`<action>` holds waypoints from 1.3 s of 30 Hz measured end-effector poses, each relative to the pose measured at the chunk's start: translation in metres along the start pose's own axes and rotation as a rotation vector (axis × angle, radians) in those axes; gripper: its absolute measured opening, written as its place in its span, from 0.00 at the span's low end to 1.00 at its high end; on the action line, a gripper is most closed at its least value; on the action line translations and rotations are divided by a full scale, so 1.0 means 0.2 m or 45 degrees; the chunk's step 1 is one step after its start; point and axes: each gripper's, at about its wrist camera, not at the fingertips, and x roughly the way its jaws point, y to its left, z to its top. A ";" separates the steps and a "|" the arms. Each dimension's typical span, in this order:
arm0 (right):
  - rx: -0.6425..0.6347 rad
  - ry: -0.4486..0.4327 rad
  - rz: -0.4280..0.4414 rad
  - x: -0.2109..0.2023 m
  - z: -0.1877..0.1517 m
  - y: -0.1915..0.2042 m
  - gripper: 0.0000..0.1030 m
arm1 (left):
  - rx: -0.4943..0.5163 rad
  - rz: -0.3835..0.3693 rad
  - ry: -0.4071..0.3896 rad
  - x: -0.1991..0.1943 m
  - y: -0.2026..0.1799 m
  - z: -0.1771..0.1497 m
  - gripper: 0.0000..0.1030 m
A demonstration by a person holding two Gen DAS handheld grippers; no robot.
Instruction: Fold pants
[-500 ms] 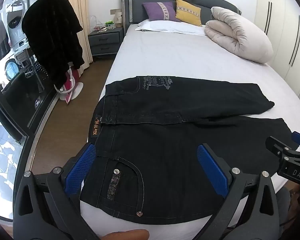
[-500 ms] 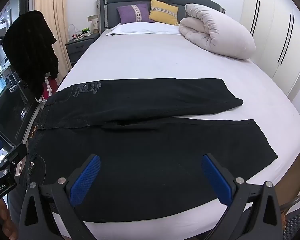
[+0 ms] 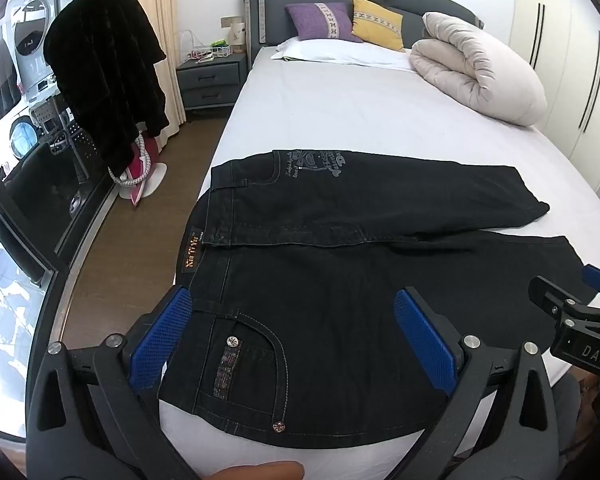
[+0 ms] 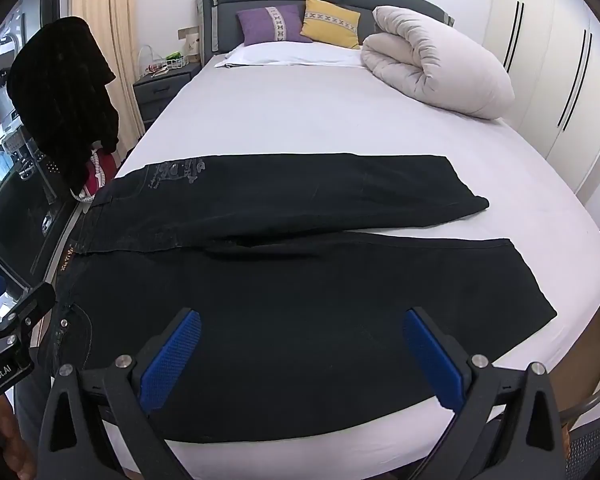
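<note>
One pair of black pants (image 3: 340,272) is lying flat on the bed (image 3: 340,112), directly beneath two grippers. The left gripper (image 3: 296,336) and right gripper (image 4: 300,360) are both hanging fully spread above the fabric, gripping nothing, touching nothing.

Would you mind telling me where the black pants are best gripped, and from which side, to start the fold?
Probably along the near edge of the black pants, which lie flat with both legs spread across the bed. The left gripper could take the near waistband corner by the pocket, and the right gripper the near leg's outer seam. Both are open above the near edge, so come from the near side.
</note>
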 end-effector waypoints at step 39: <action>-0.009 0.014 0.004 0.03 -0.03 0.03 1.00 | -0.001 0.003 0.011 0.03 0.02 -0.05 1.00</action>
